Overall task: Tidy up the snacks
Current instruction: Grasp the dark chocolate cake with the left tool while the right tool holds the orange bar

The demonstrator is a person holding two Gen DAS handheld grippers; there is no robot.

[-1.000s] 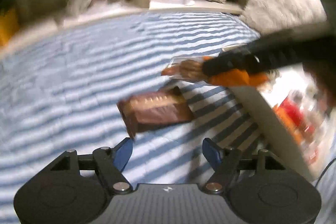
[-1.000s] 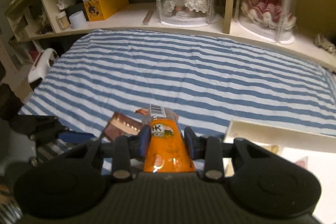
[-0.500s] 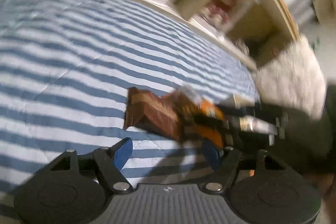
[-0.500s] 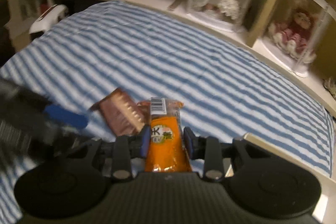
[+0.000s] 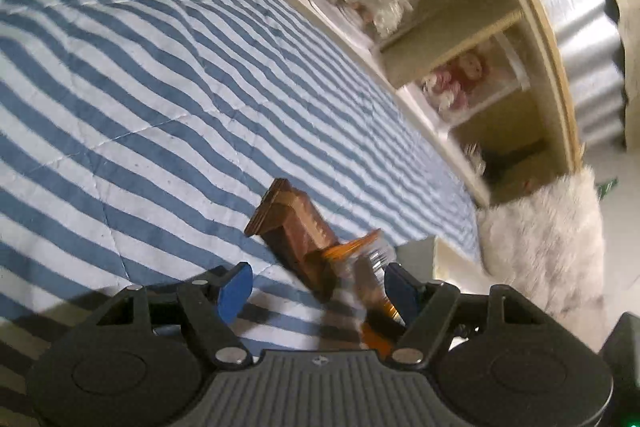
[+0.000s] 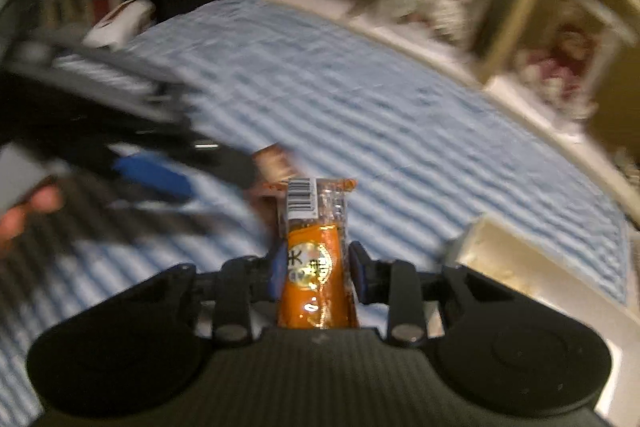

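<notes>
One snack in transit: right gripper (image 6: 314, 273) jaws clamp orange packet (image 6: 316, 267). Left gripper (image 5: 316, 291) jaws wide, empty; brown packet (image 5: 296, 231) just ahead on bed, unsorted.

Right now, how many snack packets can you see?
2: an orange packet gripped in the right gripper, and a brown packet on the striped blanket ahead of the open left gripper. Others may be hidden.

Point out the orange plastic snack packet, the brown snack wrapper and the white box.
orange plastic snack packet (image 6: 316, 267), right wrist view, printed front
brown snack wrapper (image 5: 298, 227), left wrist view, middle
white box (image 6: 516, 259), right wrist view, near wall
</notes>
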